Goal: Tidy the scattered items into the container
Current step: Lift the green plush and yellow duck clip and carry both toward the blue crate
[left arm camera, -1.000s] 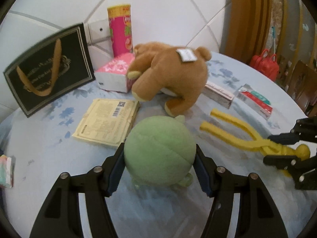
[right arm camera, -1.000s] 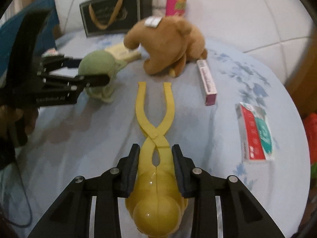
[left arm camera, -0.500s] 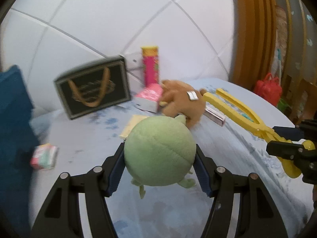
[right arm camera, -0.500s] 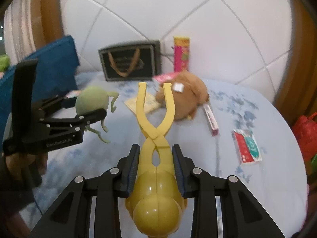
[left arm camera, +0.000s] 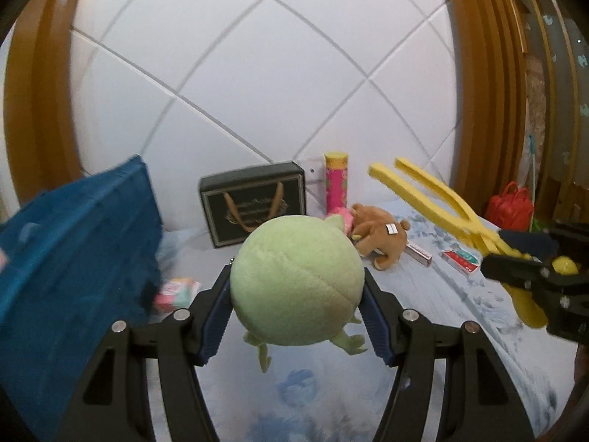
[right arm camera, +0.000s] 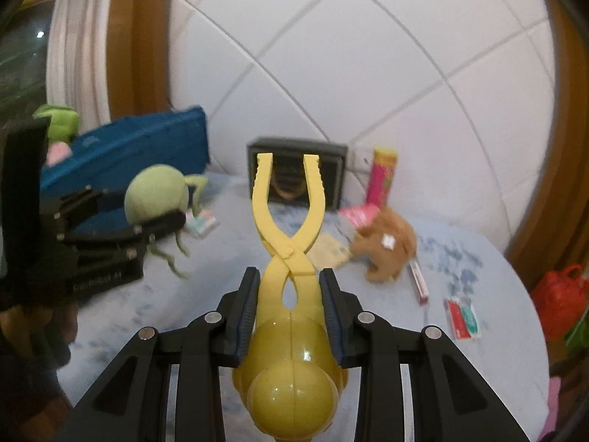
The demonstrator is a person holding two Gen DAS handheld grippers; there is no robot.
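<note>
Plush ball: green plush ball (left arm camera: 296,280) sits squarely between the left gripper (left arm camera: 294,309) fingers (left arm camera: 215,316), pressed on both sides, lifted clear of the table (left arm camera: 423,386); thin legs dangle below it.
Left gripper: closed onto the plush ball, blue pads against its flanks; in the right view it hangs at the left, just in front of the bin.
Snowball tongs: yellow tongs (right arm camera: 289,276) held by the right gripper (right arm camera: 291,309), fingers (right arm camera: 246,309) clamped on the neck just above the round scoop (right arm camera: 292,394); the two handles point up and away, off the table.
Right gripper: narrowed onto the tongs, both pads touching.
Bin: blue bin (left arm camera: 73,265) stands at the left edge of the table, just beside the plush ball.
Packet: small pink-green packet (left arm camera: 176,293) lies on the table by the bin's foot.
Bear: brown bear (left arm camera: 379,239) lies mid-table, beyond the ball; a slim box (left arm camera: 418,252) and a red-green box (left arm camera: 460,259) lie to its right.
Back row: black gift bag (left arm camera: 254,206) and pink can (left arm camera: 335,180) stand against the tiled wall (left arm camera: 257,73).
Change: a second ago both items lay on the table; half a second ago they were already up. Since then both grippers have risen further and swung left, so the bin fills more of the left view and the bear looks smaller.
</note>
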